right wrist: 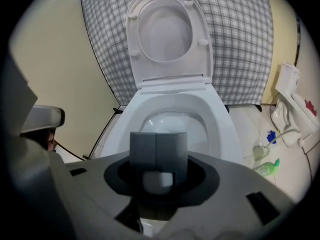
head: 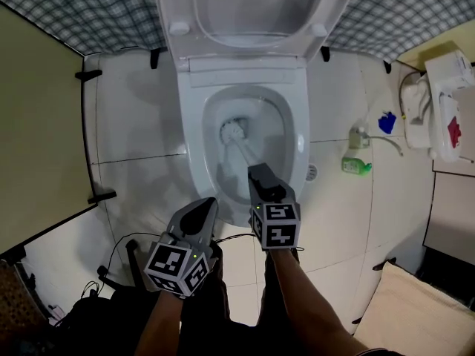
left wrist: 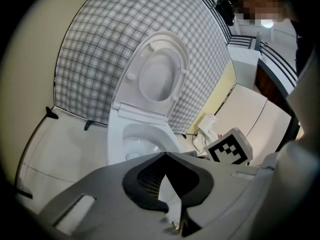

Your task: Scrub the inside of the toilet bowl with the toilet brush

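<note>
A white toilet [head: 194,147] stands with its lid up [head: 245,6]. The white head of the toilet brush [head: 232,130] sits low inside the bowl, left of centre. Its handle slants back to my right gripper [head: 258,170], which is shut on it over the bowl's front rim. In the right gripper view the jaws [right wrist: 158,144] stand together on the handle [right wrist: 159,180], pointing steeply into the bowl [right wrist: 172,124]. My left gripper [head: 206,202] hangs at the bowl's front left, shut and holding nothing. From the left gripper view its jaws [left wrist: 165,155] point at the toilet [left wrist: 135,139].
A green bottle [head: 356,166] and a small clear bottle [head: 359,136] stand on the tiled floor right of the toilet. White fixtures [head: 445,102] line the right wall. A yellow panel [head: 37,124] closes the left side. Cables [head: 119,251] lie near my feet.
</note>
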Demonstrator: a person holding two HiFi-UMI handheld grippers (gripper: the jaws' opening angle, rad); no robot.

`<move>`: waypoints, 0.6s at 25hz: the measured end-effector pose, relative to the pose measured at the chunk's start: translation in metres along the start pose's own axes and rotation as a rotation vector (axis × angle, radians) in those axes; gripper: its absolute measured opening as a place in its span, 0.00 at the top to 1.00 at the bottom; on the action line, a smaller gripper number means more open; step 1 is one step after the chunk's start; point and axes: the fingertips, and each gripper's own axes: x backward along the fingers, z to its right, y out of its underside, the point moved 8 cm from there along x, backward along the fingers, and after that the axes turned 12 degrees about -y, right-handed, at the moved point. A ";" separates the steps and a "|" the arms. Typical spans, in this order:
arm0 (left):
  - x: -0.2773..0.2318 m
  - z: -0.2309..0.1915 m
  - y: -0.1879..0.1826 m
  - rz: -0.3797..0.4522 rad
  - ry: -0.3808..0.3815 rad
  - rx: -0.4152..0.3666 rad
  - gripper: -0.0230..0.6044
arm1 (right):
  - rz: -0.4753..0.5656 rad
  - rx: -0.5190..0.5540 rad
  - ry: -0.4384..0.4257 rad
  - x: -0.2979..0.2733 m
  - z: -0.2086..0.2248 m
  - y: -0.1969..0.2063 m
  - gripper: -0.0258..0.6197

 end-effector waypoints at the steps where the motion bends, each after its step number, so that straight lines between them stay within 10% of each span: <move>1: 0.000 0.000 -0.001 0.000 0.000 0.001 0.95 | 0.011 0.016 0.000 -0.003 0.002 -0.008 0.68; 15: -0.013 0.020 0.004 -0.013 0.038 0.018 0.95 | 0.018 0.151 0.127 0.014 0.061 -0.040 0.68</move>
